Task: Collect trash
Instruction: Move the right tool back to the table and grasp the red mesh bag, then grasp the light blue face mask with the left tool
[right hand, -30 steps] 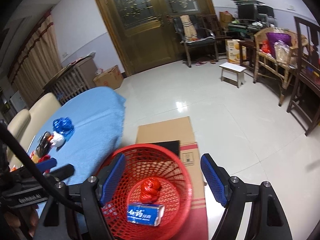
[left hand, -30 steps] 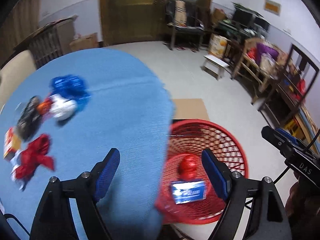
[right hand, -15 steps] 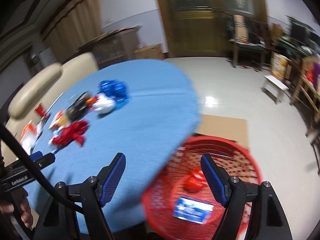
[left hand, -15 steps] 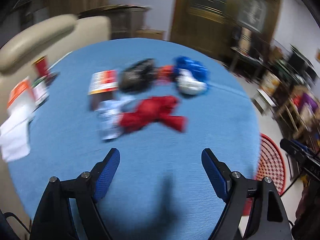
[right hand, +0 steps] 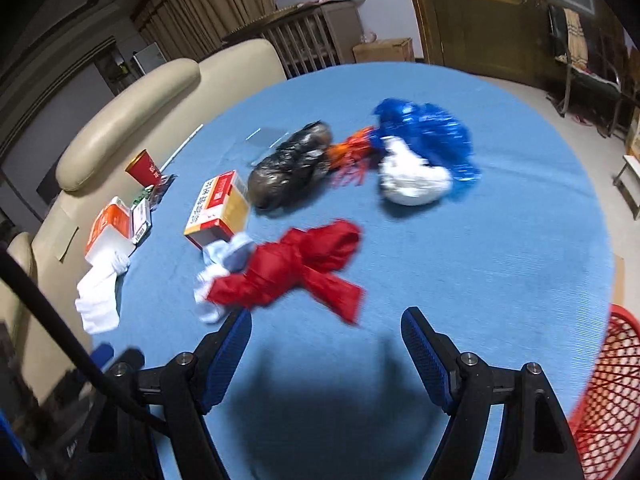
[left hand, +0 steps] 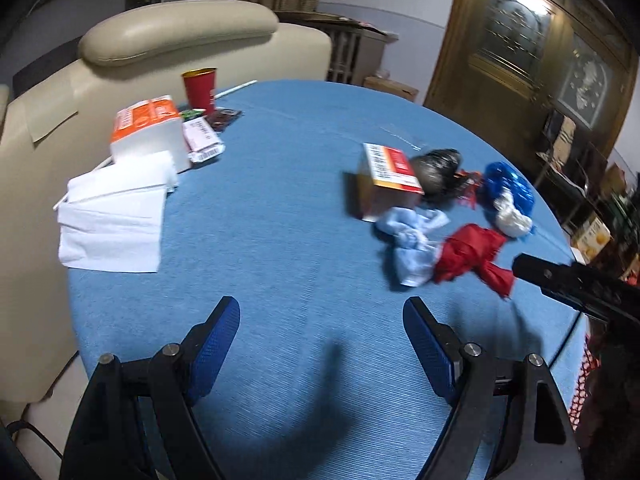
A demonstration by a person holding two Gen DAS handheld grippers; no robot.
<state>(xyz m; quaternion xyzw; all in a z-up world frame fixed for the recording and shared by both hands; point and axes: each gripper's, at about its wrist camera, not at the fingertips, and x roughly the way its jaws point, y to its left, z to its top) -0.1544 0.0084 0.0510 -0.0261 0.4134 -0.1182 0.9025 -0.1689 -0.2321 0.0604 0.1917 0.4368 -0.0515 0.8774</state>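
Note:
Trash lies in a cluster on the round blue table (left hand: 280, 208) (right hand: 500, 248): a knotted red bag (right hand: 296, 268) (left hand: 470, 254), a pale blue crumpled cloth (left hand: 412, 236) (right hand: 228, 258), an orange-and-red box (left hand: 390, 178) (right hand: 218, 210), a black bag (right hand: 292, 170) (left hand: 438, 168), an orange wrapper (right hand: 352, 152), and a blue bag with a white wad (right hand: 416, 152) (left hand: 506, 196). My right gripper (right hand: 326, 342) is open just in front of the red bag. My left gripper (left hand: 322, 334) is open over bare cloth, left of the cluster. The red basket's rim (right hand: 612, 392) shows at the right edge.
At the table's far left lie white paper sheets (left hand: 112, 220), an orange-white carton (left hand: 146, 132), a small pink packet (left hand: 202, 140) and a red cup (left hand: 200, 88). A beige sofa (left hand: 160, 40) backs the table. The right gripper's body (left hand: 576, 284) juts in from the right of the left wrist view.
Both grippers have swung left from above the red basket to over the table; the trash cluster now sits close ahead. Their jaws have stayed equally wide and empty.

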